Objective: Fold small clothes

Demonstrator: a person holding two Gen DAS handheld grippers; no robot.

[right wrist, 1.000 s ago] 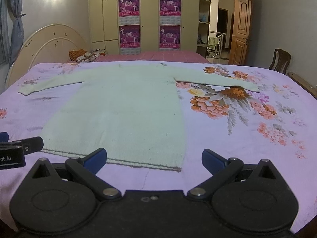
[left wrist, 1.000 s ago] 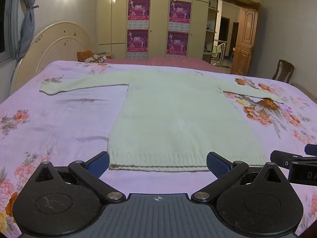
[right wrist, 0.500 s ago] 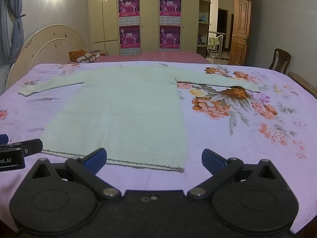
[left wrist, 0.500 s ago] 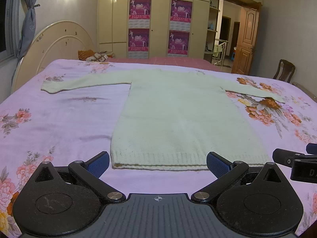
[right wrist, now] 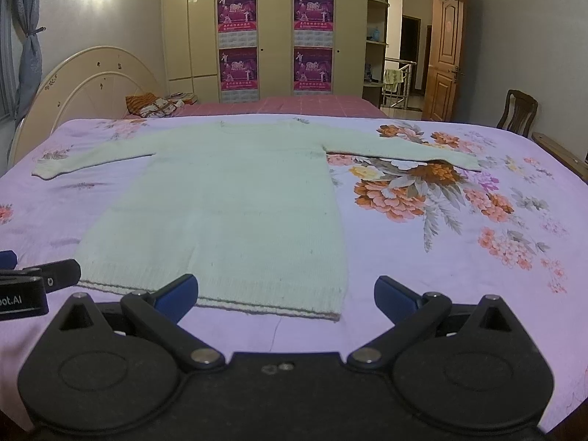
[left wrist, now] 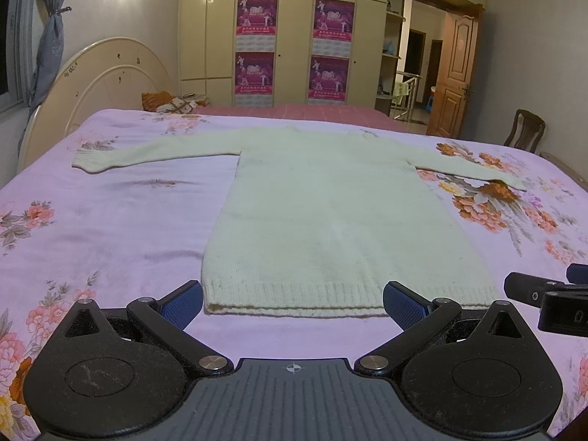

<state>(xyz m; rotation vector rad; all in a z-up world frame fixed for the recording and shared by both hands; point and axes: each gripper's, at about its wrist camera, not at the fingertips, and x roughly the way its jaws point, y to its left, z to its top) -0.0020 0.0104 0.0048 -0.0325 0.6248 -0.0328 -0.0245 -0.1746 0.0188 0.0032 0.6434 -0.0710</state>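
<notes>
A pale cream knitted sweater (left wrist: 330,213) lies flat on the bed, both sleeves spread sideways, ribbed hem nearest me. It also shows in the right wrist view (right wrist: 228,213). My left gripper (left wrist: 293,303) is open and empty, just in front of the hem, its fingers straddling the hem's left part. My right gripper (right wrist: 286,294) is open and empty, in front of the hem's right corner. Each gripper's tip shows at the edge of the other's view.
The bed has a lilac floral sheet (left wrist: 110,228) with a cream headboard (left wrist: 106,84) at the far left. A second bed (left wrist: 294,112), wardrobes with posters, an open door (left wrist: 455,73) and a wooden chair (left wrist: 525,132) stand beyond.
Both grippers have backed off and risen slightly, so the sweater sits a little farther away in each view. The sweater has not moved. Both stay open.
</notes>
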